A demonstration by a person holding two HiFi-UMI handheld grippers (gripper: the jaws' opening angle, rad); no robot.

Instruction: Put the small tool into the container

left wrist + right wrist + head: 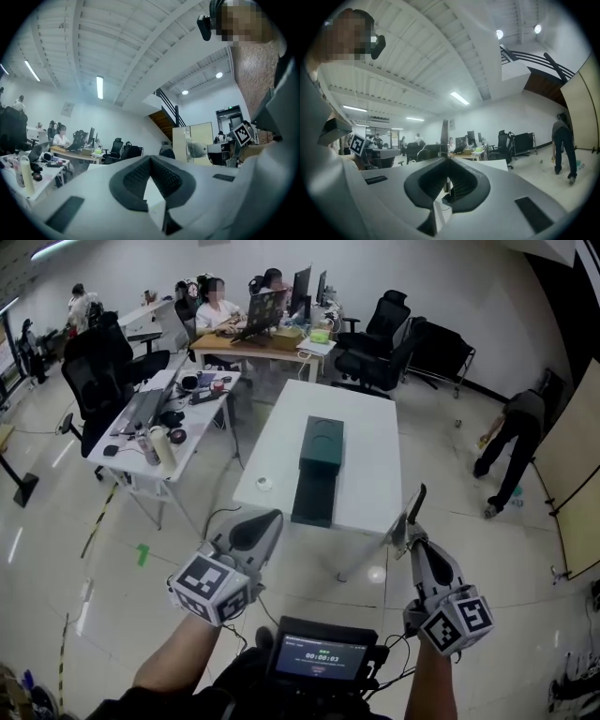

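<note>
- The left tongs (255, 529) sat at the lower left of the head view, level and well short of the white table (370, 460). In the left gripper view (150, 160) their dark pads met at the tip, closed, with nothing seen between them.
- The right tongs (415, 507) sat at the lower right, with their tip near the table's lower right corner in the frame. In the right gripper view (446, 161) the jaws were pressed together, and no held thing could be made out.
- The small tool (264, 483), a small pale thing too small to read, lay on the table near its left edge. It was left of the container (322, 442) and apart from it, and clear of both tongs.
- The container was dark green and stood mid-table. A flat dark part (313, 499) lay against its lower side in the frame; whether that was its lid could not be told.
- A screen device (323, 657) sat at the bottom centre between the person's arms.
- A cluttered table (141, 423) stood at the left, seated people worked at the top, and a bending person (511, 442) was at the right.
</note>
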